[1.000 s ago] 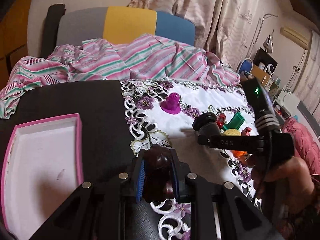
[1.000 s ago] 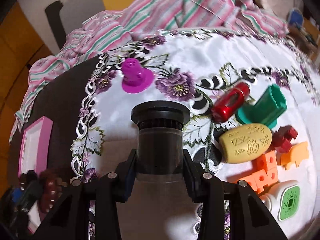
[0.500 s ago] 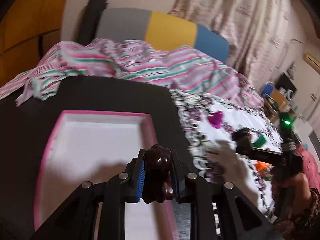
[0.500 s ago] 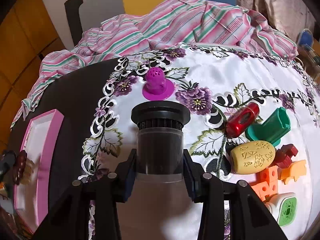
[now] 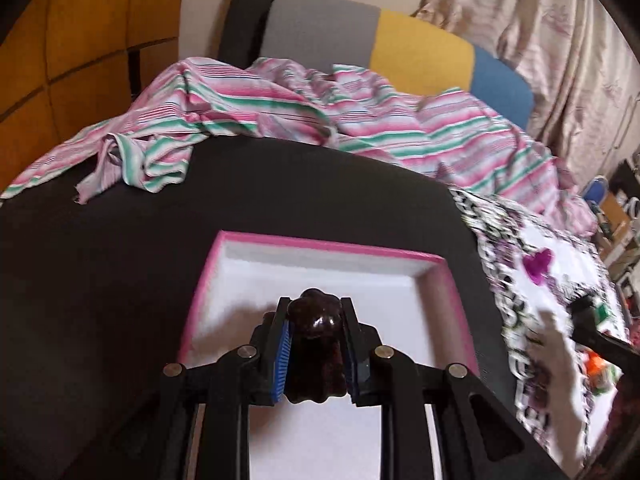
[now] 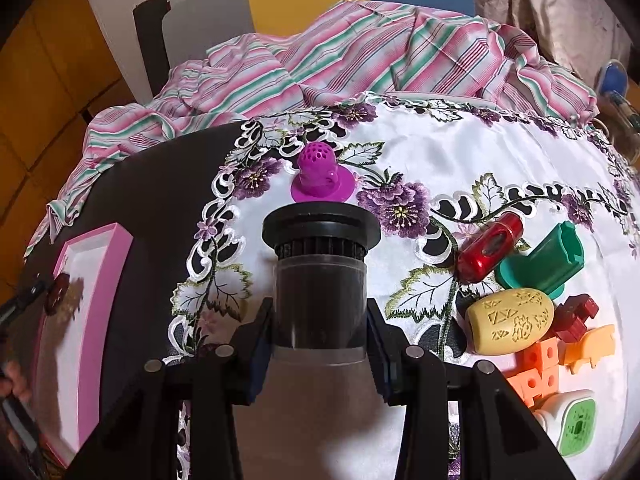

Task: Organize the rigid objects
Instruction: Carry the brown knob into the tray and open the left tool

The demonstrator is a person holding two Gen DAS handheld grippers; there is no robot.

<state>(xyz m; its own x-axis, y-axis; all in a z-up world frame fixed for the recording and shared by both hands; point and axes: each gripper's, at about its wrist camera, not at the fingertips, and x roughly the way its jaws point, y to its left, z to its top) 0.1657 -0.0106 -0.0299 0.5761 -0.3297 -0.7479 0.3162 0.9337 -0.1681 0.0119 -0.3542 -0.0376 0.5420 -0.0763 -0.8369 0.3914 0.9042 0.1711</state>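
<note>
My left gripper [image 5: 316,350] is shut on a dark brown glossy lumpy object [image 5: 317,344] and holds it over the white inside of the pink-rimmed tray [image 5: 332,250]. My right gripper [image 6: 320,344] is shut on a dark cylinder with a black ribbed cap [image 6: 320,268], above the embroidered white cloth [image 6: 460,152]. The tray also shows at the left in the right wrist view [image 6: 116,264], with the brown object [image 6: 60,294] over it.
On the cloth lie a purple perforated piece [image 6: 322,178], a red cylinder [image 6: 490,246], a green block [image 6: 540,264], a yellow carved egg [image 6: 510,320], orange blocks [image 6: 540,368], a dark red piece [image 6: 574,316] and a white-green device [image 6: 572,420]. Striped fabric [image 5: 280,104] lies behind.
My left gripper has carried the brown object leftwards from the cloth's edge to above the tray. My right gripper, still holding the cylinder, has pulled back slightly.
</note>
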